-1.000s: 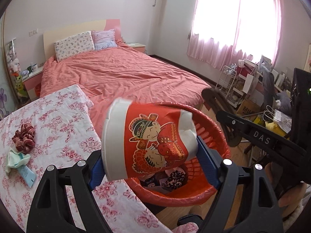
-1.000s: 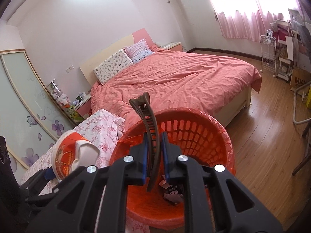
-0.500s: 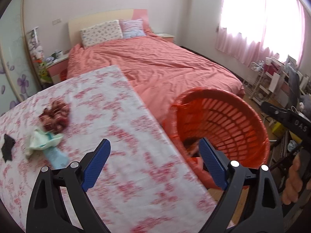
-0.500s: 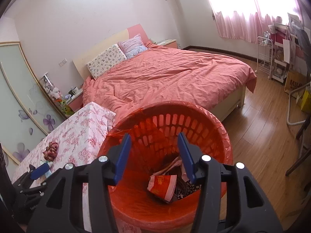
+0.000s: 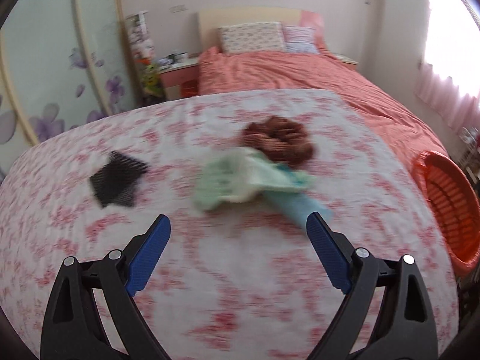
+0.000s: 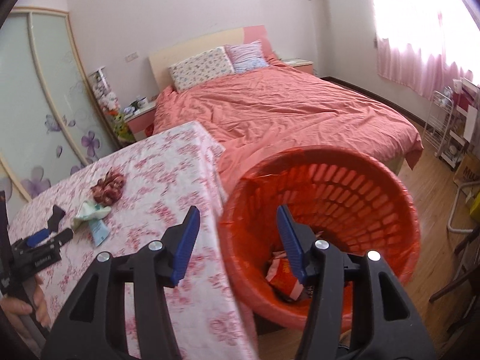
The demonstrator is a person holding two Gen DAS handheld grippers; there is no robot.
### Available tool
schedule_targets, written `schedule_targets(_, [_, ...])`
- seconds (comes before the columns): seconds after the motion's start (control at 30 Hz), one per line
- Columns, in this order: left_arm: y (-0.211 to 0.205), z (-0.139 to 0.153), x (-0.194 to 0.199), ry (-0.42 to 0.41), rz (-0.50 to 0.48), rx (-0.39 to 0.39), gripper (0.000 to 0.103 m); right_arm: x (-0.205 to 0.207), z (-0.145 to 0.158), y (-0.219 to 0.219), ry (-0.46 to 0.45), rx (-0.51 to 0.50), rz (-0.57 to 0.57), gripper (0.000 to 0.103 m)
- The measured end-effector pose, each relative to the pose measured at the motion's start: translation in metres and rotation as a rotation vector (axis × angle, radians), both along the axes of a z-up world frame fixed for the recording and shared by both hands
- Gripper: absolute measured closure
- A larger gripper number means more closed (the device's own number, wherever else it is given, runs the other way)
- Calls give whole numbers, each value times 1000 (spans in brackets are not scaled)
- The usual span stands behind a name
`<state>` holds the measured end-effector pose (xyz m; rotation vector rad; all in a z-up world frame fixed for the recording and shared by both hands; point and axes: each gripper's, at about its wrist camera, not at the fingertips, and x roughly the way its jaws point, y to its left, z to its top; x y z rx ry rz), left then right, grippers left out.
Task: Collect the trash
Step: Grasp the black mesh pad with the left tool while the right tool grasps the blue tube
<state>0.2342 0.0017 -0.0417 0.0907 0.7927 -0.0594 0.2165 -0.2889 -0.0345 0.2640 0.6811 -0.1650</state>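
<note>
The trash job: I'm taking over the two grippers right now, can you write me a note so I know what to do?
Left gripper: open, empty, over the flowery table.
Right gripper: open, empty, jaws just opened, at the red basket beside the table.
Done: a red paper cup lies in the basket.
Left on the table: crumpled pale green tissue, blue tube under it, dark red ribbon bow, black comb.
The tissue and tube look nearest to the left gripper.

Left wrist view: angled down, close over the pink floral-clothed table. Right wrist view: farther back, above the orange plastic slatted basket. Shared: table, basket, bed.
</note>
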Motion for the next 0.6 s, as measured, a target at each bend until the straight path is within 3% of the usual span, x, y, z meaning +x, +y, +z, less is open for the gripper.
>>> schedule_targets(0.3, [97,-12,37,31,217,-51,12,45,-23,91,85,-21,186,50])
schedule_targets(0.6, [123,-22,87,61,279,-61,12,107,-52,180,195,-22,373,50])
